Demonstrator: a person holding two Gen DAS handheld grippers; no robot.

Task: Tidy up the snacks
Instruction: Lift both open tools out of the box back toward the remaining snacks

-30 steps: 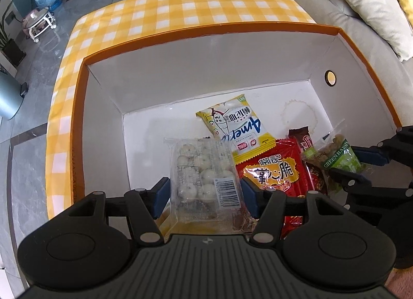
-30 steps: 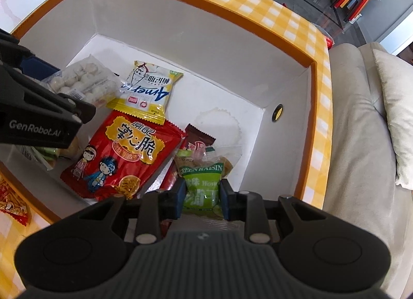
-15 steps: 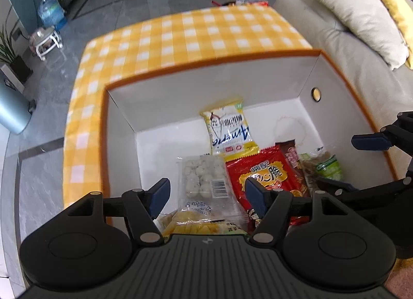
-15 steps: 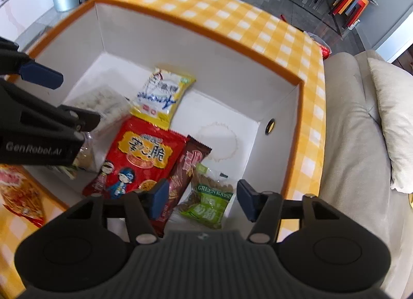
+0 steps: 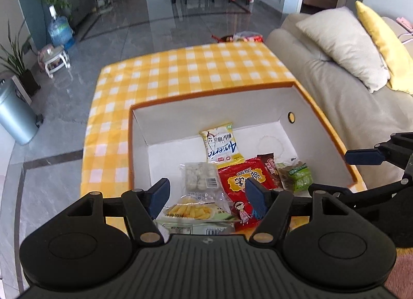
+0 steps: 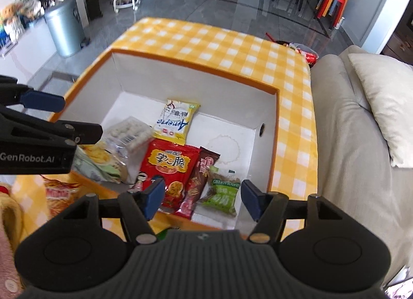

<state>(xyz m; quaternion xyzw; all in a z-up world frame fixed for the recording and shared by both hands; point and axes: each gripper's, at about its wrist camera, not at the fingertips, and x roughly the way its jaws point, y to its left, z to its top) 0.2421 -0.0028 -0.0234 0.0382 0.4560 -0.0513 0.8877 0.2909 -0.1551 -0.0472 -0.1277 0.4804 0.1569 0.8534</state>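
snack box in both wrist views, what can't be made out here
- Near end of the white cardboard box with orange rim: left wrist view, hidden by the left hand-held gripper.
- Pale chips bag: right wrist view, partly behind the left hand-held gripper's body.
- Orange-red packet on the checked cloth: cut off by the right hand-held gripper; print blurred.

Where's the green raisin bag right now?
The green raisin bag lies on the floor of the box, at the right end of the row of snacks, right beside the brown bar, in both views.
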